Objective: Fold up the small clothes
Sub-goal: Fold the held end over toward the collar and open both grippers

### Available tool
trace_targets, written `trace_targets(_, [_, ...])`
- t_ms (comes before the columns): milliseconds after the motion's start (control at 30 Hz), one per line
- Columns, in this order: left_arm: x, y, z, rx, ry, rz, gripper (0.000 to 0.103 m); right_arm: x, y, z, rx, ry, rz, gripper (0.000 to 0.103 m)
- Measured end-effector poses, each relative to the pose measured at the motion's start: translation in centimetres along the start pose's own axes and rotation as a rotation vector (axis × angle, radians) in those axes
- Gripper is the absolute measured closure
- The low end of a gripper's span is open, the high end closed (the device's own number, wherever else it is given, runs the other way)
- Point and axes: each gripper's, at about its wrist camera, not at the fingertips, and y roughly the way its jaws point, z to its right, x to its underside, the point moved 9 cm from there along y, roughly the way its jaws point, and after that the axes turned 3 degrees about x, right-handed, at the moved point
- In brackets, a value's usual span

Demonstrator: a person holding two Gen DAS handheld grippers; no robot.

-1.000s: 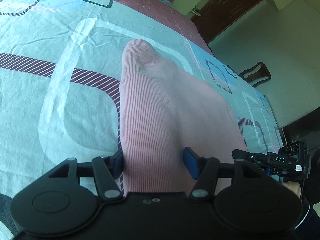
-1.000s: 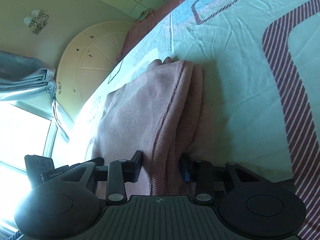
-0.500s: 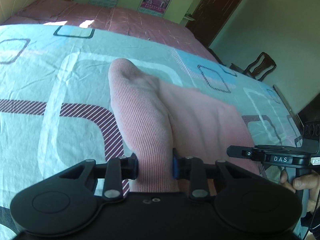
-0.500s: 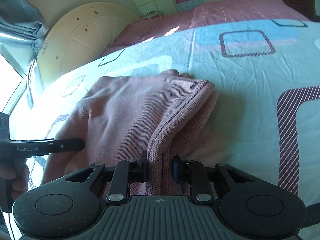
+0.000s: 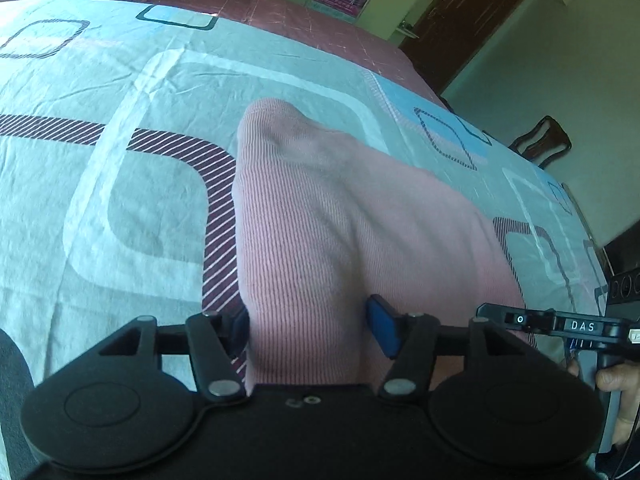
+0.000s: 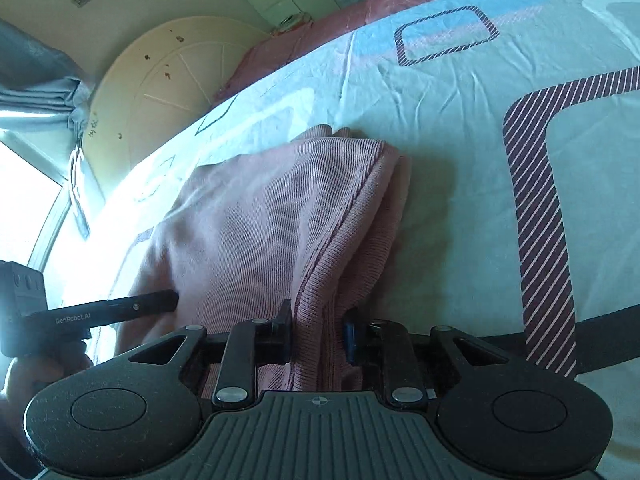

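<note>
In your left wrist view, the bedsheet [image 5: 120, 184] with its striped squares fills the left and top of the frame. The pink garment [image 5: 320, 232] lies on it in the middle, a ribbed fold running from mid-frame down to the bottom edge. Your left gripper [image 5: 310, 330] straddles that fold at the bottom centre; its jaws are opening, the blue right pad stands clear of the cloth, and the left one sits at the fold's edge, so the cloth lies between them unpinched. At the lower right edge you can see your right hand [image 5: 618, 384] on the other tool's handle. A chair [image 5: 540, 146] stands at the right, by the wall.

In your right wrist view, your left hand [image 6: 36, 376] shows at the lower left, and a curtain [image 6: 36, 88] hangs at the upper left. The garment lies folded at the centre. Your right gripper [image 6: 318, 334] at the bottom centre has its jaws opening, with the garment's ribbed hem bunched between them; both fingers [image 6: 282, 330] lie against the cloth.
</note>
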Motion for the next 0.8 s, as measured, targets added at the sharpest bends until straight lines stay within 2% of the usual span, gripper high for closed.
trace_targets(33, [0.0, 0.0, 0.2, -0.003, 0.017, 0.001, 0.047, 0.1, 0.0, 0.0, -0.002, -0.001, 0.006, 0.075])
trace_targets(100, [-0.2, 0.0, 0.6, 0.007, 0.05, 0.005, 0.061, 0.0, 0.2, -0.2, 0.002, -0.007, 0.012, 0.075])
trace_targets(133, [-0.2, -0.2, 0.9, 0.007, 0.061, 0.013, 0.064, 0.0, 0.2, -0.4, 0.006, -0.007, 0.013, 0.075])
trace_targets(200, [-0.5, -0.8, 1.4, 0.002, 0.103, 0.029, 0.073, 0.0, 0.0, -1.1, 0.045, -0.045, 0.018, 0.08])
trace_targets(300, [-0.8, -2.6, 2.4, 0.028, 0.161, 0.058, 0.075, -0.1, -1.6, -3.6, 0.114, -0.123, 0.089, 0.081])
trace_targets(500, [-2.3, -8.2, 0.7, 0.088, 0.187, 0.101, 0.075, -0.1, -3.5, -10.4, 0.142, -0.191, 0.167, 0.082])
trace_targets(667, [-3.3, -13.2, -3.1, 0.082, 0.207, 0.133, 0.075, 0.3, -1.7, -17.0, 0.13, -0.24, 0.191, 0.082])
trace_targets(800, [-3.4, -16.0, -7.0, 0.062, 0.187, 0.144, 0.075, 0.7, 1.5, -21.3, 0.109, -0.252, 0.184, 0.082])
